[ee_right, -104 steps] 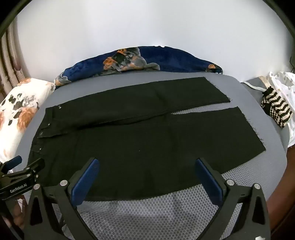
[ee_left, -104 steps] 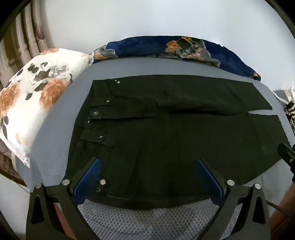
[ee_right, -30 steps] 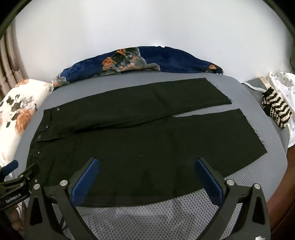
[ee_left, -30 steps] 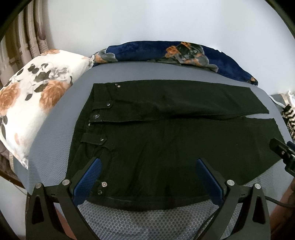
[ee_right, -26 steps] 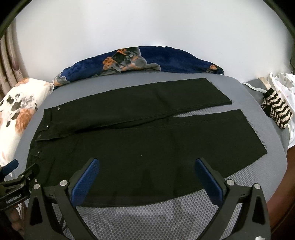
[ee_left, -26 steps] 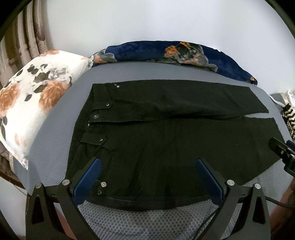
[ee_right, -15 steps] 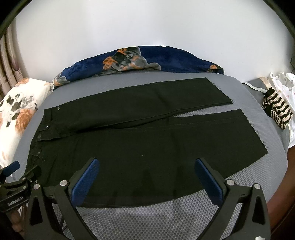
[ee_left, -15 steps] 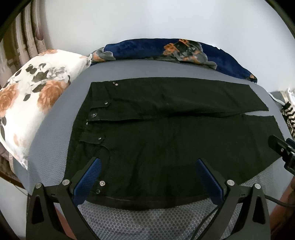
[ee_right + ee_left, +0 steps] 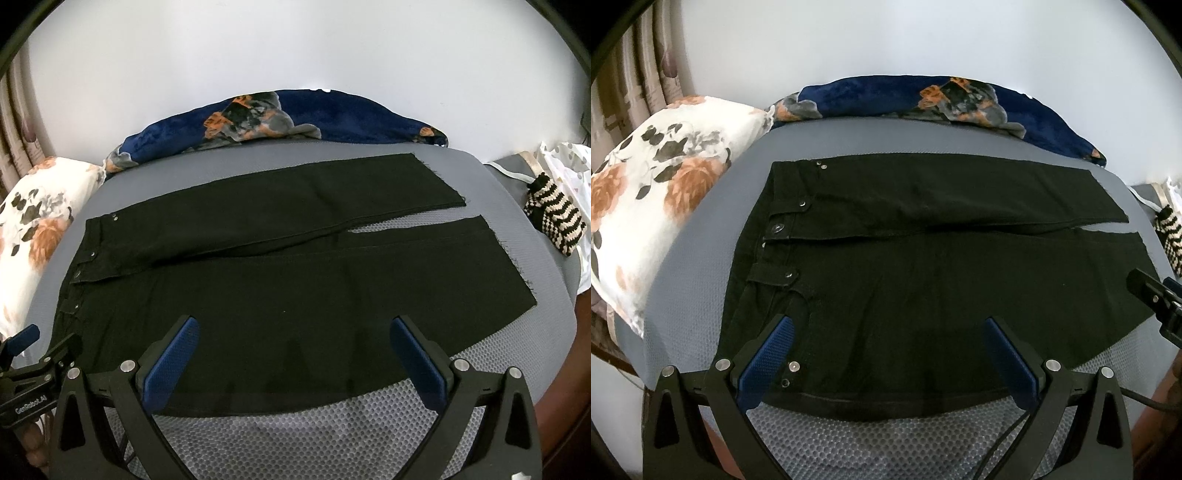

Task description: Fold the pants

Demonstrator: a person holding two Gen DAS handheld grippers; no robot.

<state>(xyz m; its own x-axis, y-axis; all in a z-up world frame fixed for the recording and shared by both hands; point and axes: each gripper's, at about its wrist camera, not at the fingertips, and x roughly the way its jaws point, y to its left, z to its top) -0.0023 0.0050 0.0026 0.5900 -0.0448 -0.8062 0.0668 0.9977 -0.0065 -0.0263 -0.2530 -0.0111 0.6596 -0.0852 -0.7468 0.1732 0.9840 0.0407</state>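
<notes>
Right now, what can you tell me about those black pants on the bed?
The black pants lie flat and spread out on the grey mesh bed cover, front up, waistband toward the flowered pillow. Silver snaps dot the waistband and pocket. The two legs run side by side, parting slightly near the frayed hems. The cloth looks like thick denim. Nothing grips them.

One pair of black pants, two grippers, left gripper and right gripper, one floral pillow, one navy floral blanket, one striped knit piece.
</notes>
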